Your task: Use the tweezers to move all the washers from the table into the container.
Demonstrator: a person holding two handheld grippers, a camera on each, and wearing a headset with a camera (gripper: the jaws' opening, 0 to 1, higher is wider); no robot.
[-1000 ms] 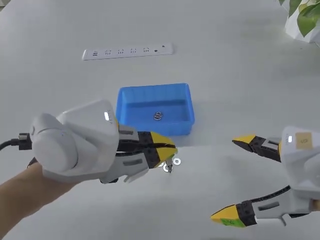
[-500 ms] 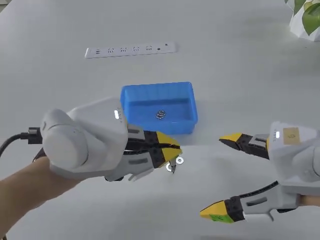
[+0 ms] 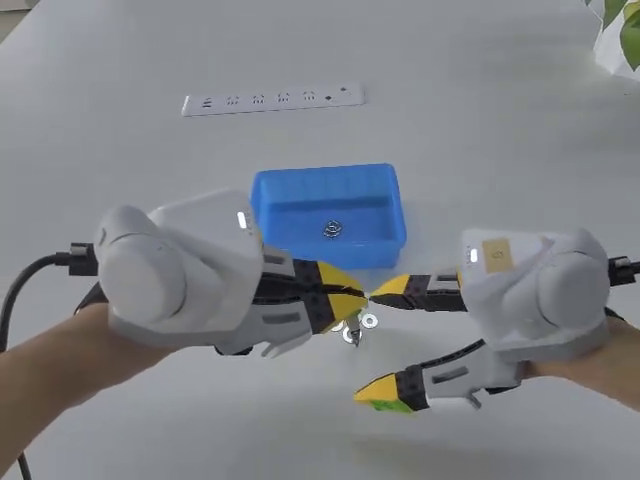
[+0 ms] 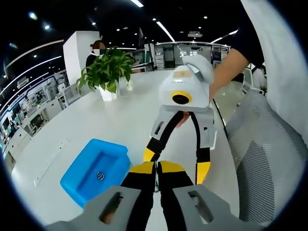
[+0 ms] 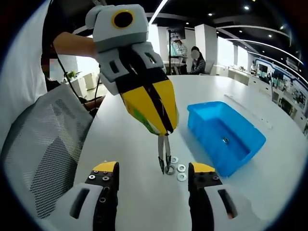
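Note:
My left gripper (image 3: pixel 355 293) is shut on thin metal tweezers (image 5: pixel 163 155) that point down at the table. Their tips touch or nearly touch one of several small metal washers (image 5: pixel 181 168) lying loose there, also seen as washers (image 3: pixel 369 321) in front of the blue container (image 3: pixel 325 185). A few washers (image 3: pixel 333 229) lie inside it. My right gripper (image 3: pixel 378 342) is open, its two yellow-tipped jaws standing either side of the tweezers' tips and the loose washers. From the left gripper (image 4: pixel 158 168), the right gripper (image 4: pixel 185 91) faces it closely, with the container (image 4: pixel 89 166) at the left.
A white power strip (image 3: pixel 273 99) lies beyond the container. A potted plant (image 3: pixel 620 30) stands at the far right corner, also visible as the plant (image 4: pixel 106 72). A mesh office chair (image 5: pixel 43 139) sits behind me. People stand far off in the room.
My right gripper has moved left, from about a hand's width away to right against the left gripper, now straddling the tweezers' tips. The left gripper and tweezers stay over the washers.

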